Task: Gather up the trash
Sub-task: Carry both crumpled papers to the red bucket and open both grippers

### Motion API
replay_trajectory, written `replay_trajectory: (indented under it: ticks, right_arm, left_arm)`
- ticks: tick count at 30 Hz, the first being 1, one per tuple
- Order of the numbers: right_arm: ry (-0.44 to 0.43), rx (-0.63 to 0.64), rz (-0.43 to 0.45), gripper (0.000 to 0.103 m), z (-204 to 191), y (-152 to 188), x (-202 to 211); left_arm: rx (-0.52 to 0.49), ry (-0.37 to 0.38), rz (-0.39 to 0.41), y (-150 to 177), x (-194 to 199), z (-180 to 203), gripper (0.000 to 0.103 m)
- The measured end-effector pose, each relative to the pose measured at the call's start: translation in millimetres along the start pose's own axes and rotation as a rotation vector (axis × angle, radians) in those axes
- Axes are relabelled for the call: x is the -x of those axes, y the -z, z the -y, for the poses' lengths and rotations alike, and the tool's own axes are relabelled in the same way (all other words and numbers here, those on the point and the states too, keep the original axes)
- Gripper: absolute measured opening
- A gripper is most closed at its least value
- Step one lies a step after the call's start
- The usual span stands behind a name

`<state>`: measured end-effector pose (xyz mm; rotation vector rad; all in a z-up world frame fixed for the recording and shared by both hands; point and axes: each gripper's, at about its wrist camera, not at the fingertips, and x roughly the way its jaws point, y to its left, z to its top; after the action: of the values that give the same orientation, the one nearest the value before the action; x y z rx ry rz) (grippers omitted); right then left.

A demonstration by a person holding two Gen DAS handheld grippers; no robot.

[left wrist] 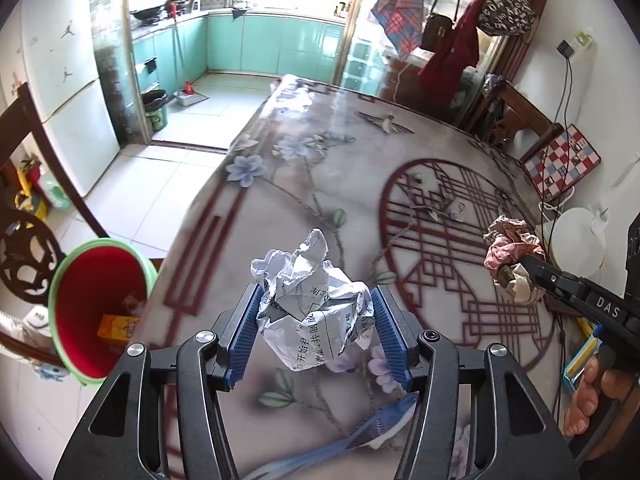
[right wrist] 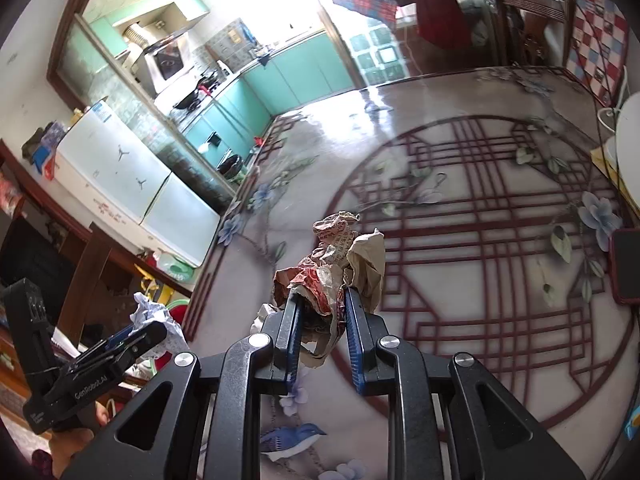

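Observation:
My left gripper (left wrist: 316,314) is shut on a crumpled white printed paper ball (left wrist: 312,304) and holds it above the patterned table (left wrist: 304,184). My right gripper (right wrist: 322,320) is shut on a crumpled red-and-brown paper wad (right wrist: 340,256), also above the table. In the left wrist view the right gripper (left wrist: 524,268) shows at the right with its wad (left wrist: 510,252). In the right wrist view the left gripper (right wrist: 156,330) shows at the lower left with the white paper (right wrist: 152,316). A red bin with a green rim (left wrist: 96,304) stands on the floor by the table's left edge, an orange box inside.
A white round appliance (left wrist: 576,248) with cables and a checkered box (left wrist: 562,160) sit at the table's right side. A phone (right wrist: 626,268) lies at the table's right edge. A dark wooden chair (left wrist: 28,232) stands left of the bin. Kitchen floor lies beyond.

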<state>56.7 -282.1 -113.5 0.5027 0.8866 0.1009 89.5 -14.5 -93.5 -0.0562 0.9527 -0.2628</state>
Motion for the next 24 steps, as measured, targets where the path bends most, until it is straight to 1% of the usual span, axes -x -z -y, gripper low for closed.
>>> replay_trajectory:
  ticks: [9,14,24]
  right_arm:
    - [-0.004,0.040,-0.014,0.018,-30,5,-8]
    - [0.003,0.054,-0.024,0.018,-45,10,-14]
    - [0.020,0.091,-0.037,0.018,-98,26,-29]
  left_arm:
    - [0.029,-0.009,0.010,3,8,-29,0.055]
    - [0.065,-0.005,0.031,3,14,-52,0.055]
    - [0.095,-0.008,0.027,8,19,-106,0.055]
